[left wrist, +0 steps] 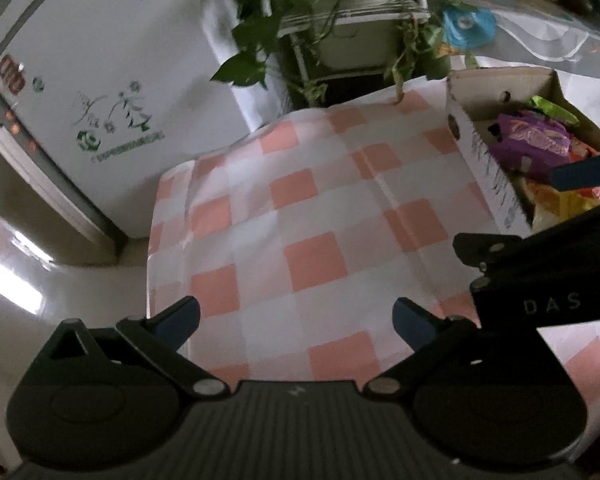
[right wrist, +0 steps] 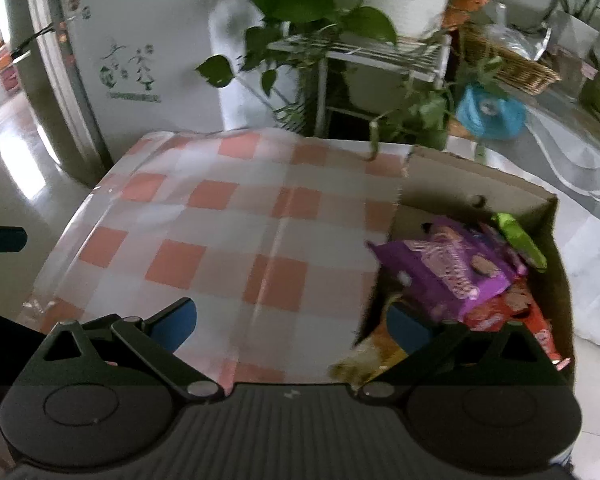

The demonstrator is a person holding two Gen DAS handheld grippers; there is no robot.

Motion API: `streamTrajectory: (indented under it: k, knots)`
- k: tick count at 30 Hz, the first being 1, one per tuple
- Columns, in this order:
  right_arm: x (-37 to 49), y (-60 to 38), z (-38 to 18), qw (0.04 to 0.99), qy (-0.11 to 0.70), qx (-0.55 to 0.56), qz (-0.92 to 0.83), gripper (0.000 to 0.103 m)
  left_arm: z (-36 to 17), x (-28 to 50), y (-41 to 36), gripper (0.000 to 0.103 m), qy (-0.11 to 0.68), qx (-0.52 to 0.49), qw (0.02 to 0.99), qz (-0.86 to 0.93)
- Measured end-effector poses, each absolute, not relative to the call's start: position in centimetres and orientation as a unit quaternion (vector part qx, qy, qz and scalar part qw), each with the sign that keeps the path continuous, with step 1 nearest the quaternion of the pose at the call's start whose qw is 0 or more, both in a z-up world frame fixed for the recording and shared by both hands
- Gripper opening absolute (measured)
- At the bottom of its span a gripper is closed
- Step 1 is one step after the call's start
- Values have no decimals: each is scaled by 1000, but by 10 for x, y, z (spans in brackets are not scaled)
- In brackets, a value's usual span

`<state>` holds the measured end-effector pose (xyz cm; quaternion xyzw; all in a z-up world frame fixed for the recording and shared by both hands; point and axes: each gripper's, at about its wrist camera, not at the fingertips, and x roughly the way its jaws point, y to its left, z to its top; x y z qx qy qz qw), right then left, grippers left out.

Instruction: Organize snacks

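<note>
Both grippers are spread wide and hold nothing. Left gripper hangs over the checked cloth, well apart from the box. Right gripper hangs at the box's near left wall, one finger over the packets inside. Snacks lie heaped in the box: purple pack on top, red pack beneath, green pack at the back. Judgement: take the purple pack first, since it lies uppermost. Close across its narrow width, mid-length, and lift straight up so the wall is not snagged.
</note>
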<state>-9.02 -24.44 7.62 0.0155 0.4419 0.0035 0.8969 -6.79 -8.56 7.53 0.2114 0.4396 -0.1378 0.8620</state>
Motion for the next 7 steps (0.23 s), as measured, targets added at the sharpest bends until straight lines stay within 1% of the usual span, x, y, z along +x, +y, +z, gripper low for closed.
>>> streamTrajectory:
  k: [7]
  knots:
    - [-91, -214, 61, 891, 454, -2, 23, 103, 60, -68, -41, 102, 463, 189, 857, -126]
